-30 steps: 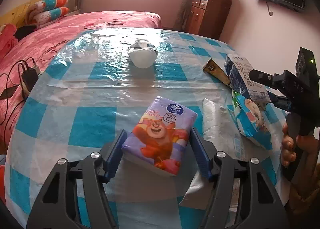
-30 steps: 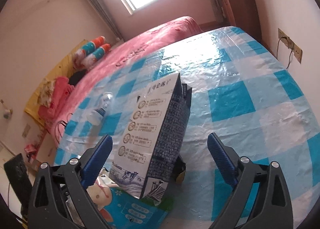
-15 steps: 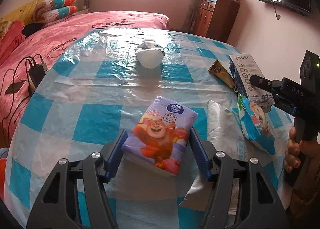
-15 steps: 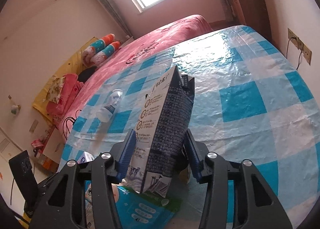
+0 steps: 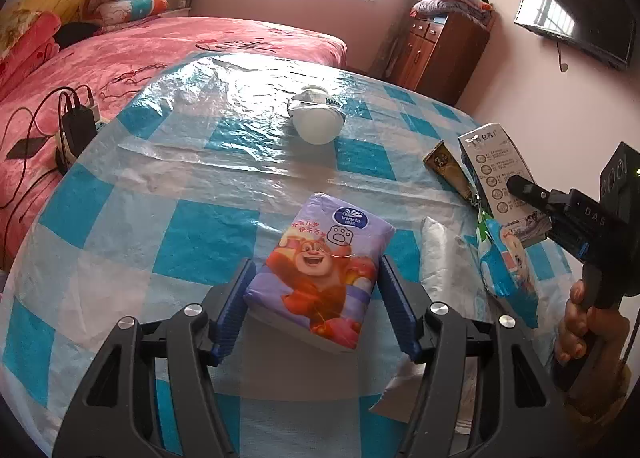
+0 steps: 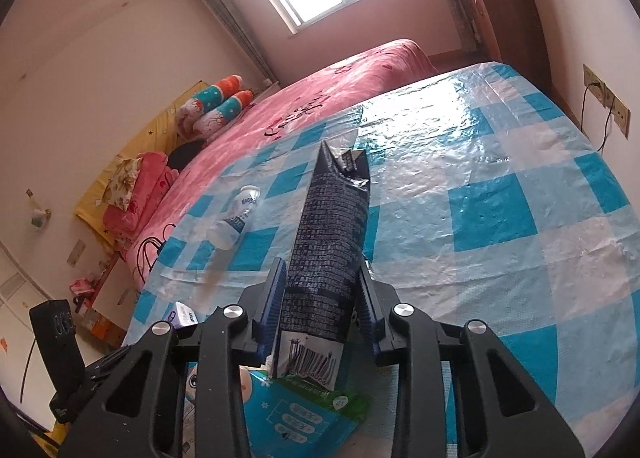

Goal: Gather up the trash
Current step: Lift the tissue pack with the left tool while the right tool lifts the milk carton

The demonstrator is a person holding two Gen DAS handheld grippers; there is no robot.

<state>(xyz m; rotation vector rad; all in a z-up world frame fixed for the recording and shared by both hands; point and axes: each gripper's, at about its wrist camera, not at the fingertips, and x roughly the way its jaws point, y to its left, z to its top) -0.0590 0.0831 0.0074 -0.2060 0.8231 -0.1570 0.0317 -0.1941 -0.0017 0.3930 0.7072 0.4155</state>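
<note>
Surface (image 5: pixel 208 242) was blue-and-white checked; tissue pack (image 5: pixel 320 274) purple with an orange bear; carton (image 6: pixel 328 242) dark navy — bed (image 5: pixel 160 45) pink, patterned.

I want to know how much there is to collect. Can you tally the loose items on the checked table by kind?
Cartons: 1, milk carton
Bottles: 1, plastic bottle
Tissue packs: 1, tissue pack
Wrappers and bags: 3, gold wrapper, blue snack bag, clear bag
Total: 6

"Vinda" on purple tissue pack (image 5: pixel 320 270); "DAS" on right tongs (image 5: pixel 520 189) body.
</note>
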